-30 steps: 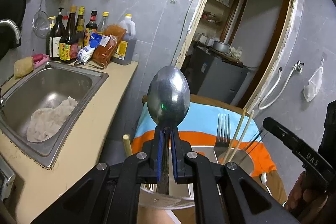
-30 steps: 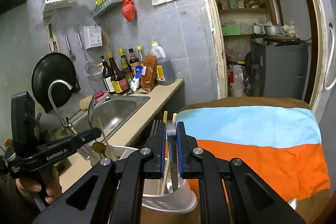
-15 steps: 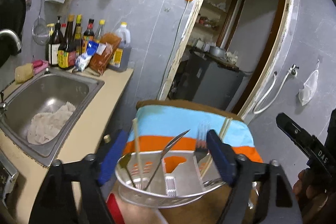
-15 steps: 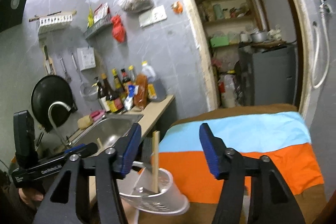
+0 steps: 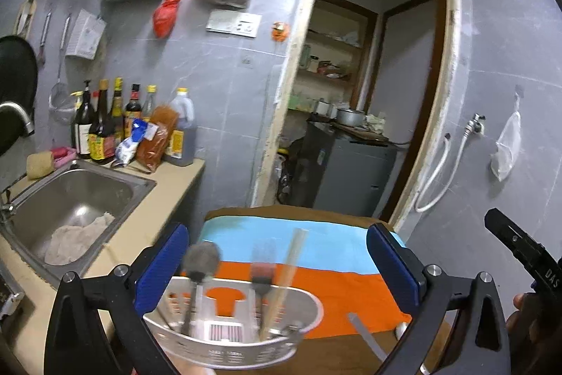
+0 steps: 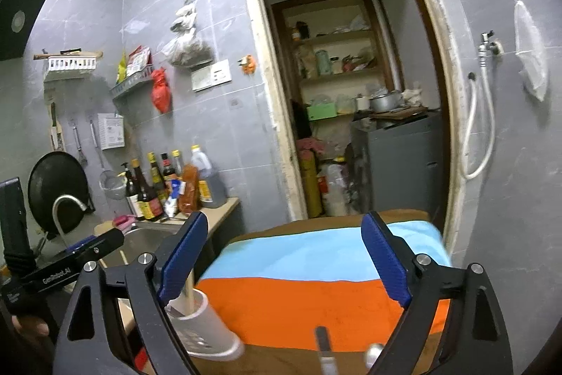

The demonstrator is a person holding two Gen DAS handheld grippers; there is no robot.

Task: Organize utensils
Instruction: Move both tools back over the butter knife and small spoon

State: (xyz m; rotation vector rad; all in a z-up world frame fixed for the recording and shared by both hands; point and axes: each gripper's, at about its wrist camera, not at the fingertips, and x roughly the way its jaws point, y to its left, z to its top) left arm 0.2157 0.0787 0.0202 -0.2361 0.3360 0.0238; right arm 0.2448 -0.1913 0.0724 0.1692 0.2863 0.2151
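Note:
A white perforated utensil holder point(image 5: 235, 345) stands on the striped cloth. A spoon point(image 5: 202, 260), a blurred fork point(image 5: 261, 269) and chopsticks point(image 5: 289, 266) stand upright in it. My left gripper point(image 5: 277, 264) hangs just in front of and above the holder, its jaws opening wide, with nothing pressed between the pads. In the right wrist view the holder point(image 6: 205, 322) is at the lower left with a chopstick point(image 6: 189, 290) in it. My right gripper point(image 6: 284, 260) is also opening and grips nothing. Loose utensil handles point(image 6: 325, 348) lie on the cloth near it.
The table's blue, orange and brown cloth point(image 5: 333, 287) runs toward a doorway. On the left is a steel sink point(image 5: 75, 202) with a rag, and sauce bottles point(image 5: 105, 129) by the wall. My other gripper shows at each view's edge: point(image 5: 520, 252), point(image 6: 70, 266).
Both grippers have opened from shut. The left let go of the spoon, which now stands in the holder. The right released a thin utensil. Both pulled back and rose.

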